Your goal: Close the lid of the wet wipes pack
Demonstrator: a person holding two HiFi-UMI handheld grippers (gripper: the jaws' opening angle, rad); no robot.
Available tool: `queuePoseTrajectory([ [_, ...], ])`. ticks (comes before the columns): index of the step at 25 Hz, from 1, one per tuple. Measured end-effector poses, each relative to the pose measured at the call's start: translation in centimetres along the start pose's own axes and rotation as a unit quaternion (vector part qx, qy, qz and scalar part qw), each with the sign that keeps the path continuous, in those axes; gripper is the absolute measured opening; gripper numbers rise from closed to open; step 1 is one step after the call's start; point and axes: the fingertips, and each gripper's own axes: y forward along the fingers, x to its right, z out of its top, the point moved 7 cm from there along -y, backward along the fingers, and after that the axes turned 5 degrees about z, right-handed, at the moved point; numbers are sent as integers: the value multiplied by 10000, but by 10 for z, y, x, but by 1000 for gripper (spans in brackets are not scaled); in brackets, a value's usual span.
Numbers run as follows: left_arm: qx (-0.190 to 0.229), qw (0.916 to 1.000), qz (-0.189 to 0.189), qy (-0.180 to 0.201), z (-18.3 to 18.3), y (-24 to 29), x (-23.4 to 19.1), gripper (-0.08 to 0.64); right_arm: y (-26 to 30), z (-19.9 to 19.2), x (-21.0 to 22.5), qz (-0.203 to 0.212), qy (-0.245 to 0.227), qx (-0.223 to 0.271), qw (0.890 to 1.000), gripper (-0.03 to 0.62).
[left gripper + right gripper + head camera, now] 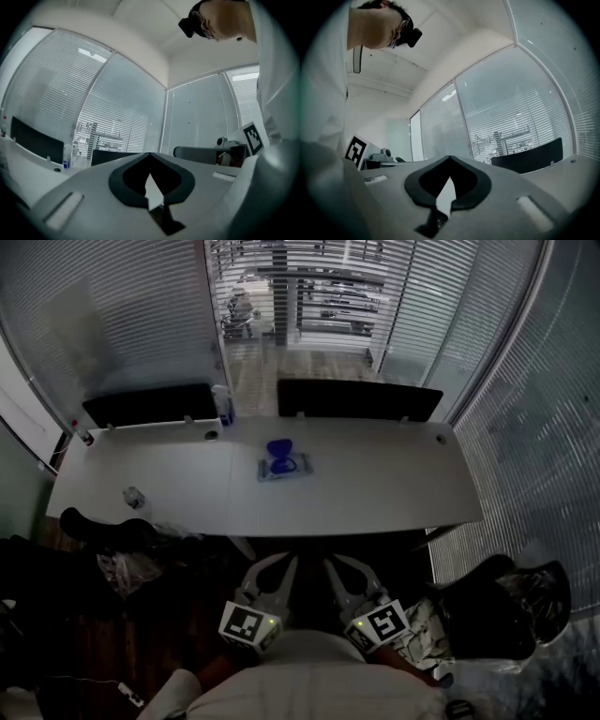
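The wet wipes pack (285,467) lies flat near the middle of the white table (375,479), its blue lid (278,449) standing open at the far side. Both grippers are held low by the person's body, short of the table's near edge and well away from the pack. My left gripper (287,561) has its jaws together with nothing between them, tips meeting in the left gripper view (150,153). My right gripper (335,562) is likewise shut and empty, its tips touching in the right gripper view (450,158). The pack shows in neither gripper view.
Two black partitions (150,405) (359,398) stand along the table's far edge, with a blue-labelled bottle (223,406) between them. A small crumpled object (134,496) lies at the left front. Dark chairs (103,527) (506,604) sit at both near corners. Blinds cover the glass walls.
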Motion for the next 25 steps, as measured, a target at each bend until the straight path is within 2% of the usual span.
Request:
queuePoseTrajectory([
  [2,-6,10000,-13,-43,3,0,0,2,1,1,0,52,109,89,9999,0],
  [12,-83,10000,-32,-32,4,5,6,2,-3,5,6,11,74,77,9999,0],
  [25,-88,9999,-94,8,2,23,29,2,-27,10,29,-239,103,138,9996,0],
])
